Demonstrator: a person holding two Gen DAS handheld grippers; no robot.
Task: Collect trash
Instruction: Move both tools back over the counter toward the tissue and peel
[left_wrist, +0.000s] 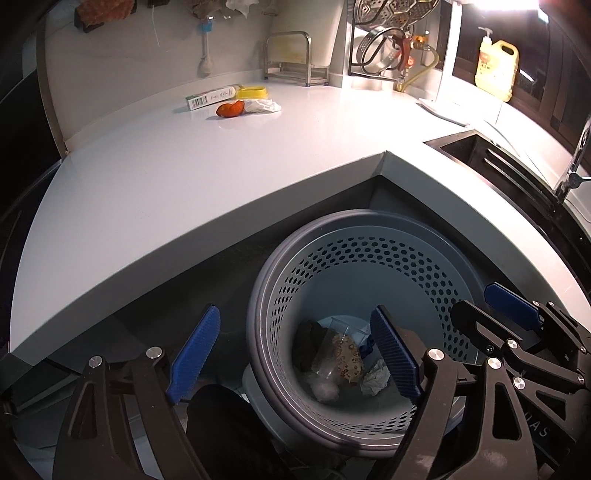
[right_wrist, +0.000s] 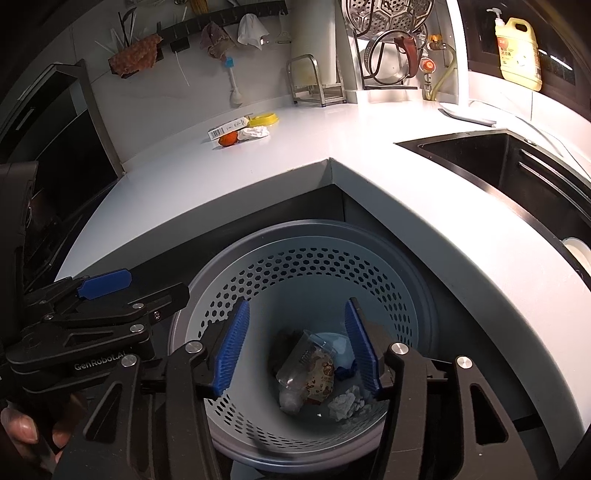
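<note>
A grey perforated trash bin (left_wrist: 369, 258) (right_wrist: 314, 266) stands on the floor under the corner of the white counter (left_wrist: 184, 177). At its bottom lie a clear plastic cup (left_wrist: 332, 347) (right_wrist: 299, 358), a printed wrapper (right_wrist: 321, 376) and a crumpled tissue (left_wrist: 375, 378) (right_wrist: 345, 404). My left gripper (left_wrist: 295, 312) hangs open over the bin's left rim, holding nothing. My right gripper (right_wrist: 297, 302) is open above the bin's mouth, with nothing held. On the counter lie a small carton (left_wrist: 210, 98), an orange peel (left_wrist: 229, 109) (right_wrist: 228, 139), a crumpled tissue (left_wrist: 263, 106) and a yellow lid (left_wrist: 251, 91).
A dark sink (right_wrist: 498, 158) is set into the counter at the right, with a yellow detergent bottle (right_wrist: 519, 55) behind it. A metal rack (right_wrist: 310, 81) and hanging pans stand at the back wall. A person's hand (right_wrist: 22, 432) holds the left gripper's handle.
</note>
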